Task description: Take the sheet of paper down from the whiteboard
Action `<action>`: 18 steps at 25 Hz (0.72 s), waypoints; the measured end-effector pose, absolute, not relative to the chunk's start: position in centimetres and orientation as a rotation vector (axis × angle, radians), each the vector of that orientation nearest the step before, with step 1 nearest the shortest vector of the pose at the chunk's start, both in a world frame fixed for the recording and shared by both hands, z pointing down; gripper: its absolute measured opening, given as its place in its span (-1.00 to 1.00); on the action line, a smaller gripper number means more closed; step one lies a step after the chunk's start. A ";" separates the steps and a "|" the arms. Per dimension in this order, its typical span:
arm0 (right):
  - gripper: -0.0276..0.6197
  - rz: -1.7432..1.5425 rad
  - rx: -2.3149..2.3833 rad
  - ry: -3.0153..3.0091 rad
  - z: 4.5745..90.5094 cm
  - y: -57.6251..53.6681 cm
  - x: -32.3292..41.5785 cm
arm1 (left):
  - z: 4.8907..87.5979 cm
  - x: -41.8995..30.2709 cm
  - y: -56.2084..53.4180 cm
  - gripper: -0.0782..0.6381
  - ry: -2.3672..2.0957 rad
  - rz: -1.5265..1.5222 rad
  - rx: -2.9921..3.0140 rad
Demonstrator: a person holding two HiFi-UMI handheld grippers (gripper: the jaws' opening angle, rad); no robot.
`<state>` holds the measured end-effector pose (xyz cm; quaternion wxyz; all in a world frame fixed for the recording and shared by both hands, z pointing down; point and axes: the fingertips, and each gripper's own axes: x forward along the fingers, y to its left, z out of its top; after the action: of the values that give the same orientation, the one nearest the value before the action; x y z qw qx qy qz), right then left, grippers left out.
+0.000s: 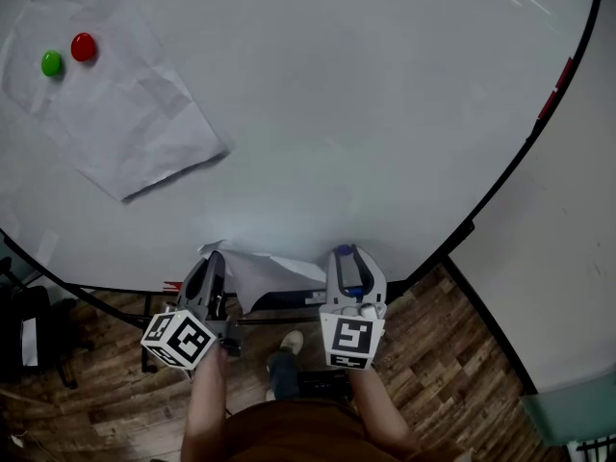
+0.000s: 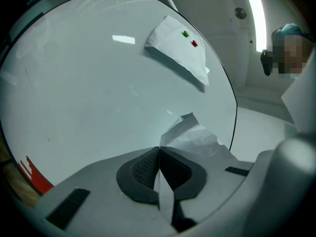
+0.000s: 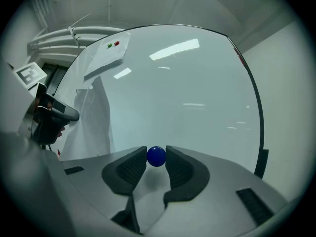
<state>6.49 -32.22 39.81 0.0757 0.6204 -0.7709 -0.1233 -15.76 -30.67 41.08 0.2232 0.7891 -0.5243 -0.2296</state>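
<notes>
A creased white sheet [image 1: 115,114] hangs at the whiteboard's [image 1: 366,114] upper left under a green magnet [image 1: 52,63] and a red magnet [image 1: 84,46]. Low on the board my left gripper [image 1: 214,260] is shut on the edge of a second crumpled sheet [image 1: 265,269]. In the left gripper view this sheet [image 2: 195,135] runs between the closed pads [image 2: 143,171]. My right gripper [image 1: 344,255] is just to the right. In the right gripper view a small blue ball magnet [image 3: 156,156] sits pinched between its fingertips, and the held sheet [image 3: 94,117] hangs at the left.
The board's black rim [image 1: 500,176] curves down the right side, with a red item [image 1: 556,89] clipped on it. Below lie a wooden floor [image 1: 452,354], a dark chair [image 1: 34,340] at the left and my shoe [image 1: 289,343]. A person [image 2: 291,53] stands off to the side.
</notes>
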 end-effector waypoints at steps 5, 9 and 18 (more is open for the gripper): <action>-0.50 -0.369 1.859 -2.308 39.9 -32.0 6.4 | 41.0 -15.9 -30.6 -0.71 -1.449 -0.634 2.179; -0.51 -0.373 1.852 -2.308 39.9 -32.0 6.1 | 40.9 -16.0 -30.4 -0.71 -1.448 -0.634 2.182; -0.51 -0.376 1.851 -2.297 40.0 -32.0 5.9 | 40.8 -16.2 -30.5 -0.71 -1.443 -0.641 2.184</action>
<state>5.94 -31.98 39.97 0.0840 0.6202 -0.7697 -0.1260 -16.20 -30.46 40.82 0.2216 0.7902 -0.5221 -0.2321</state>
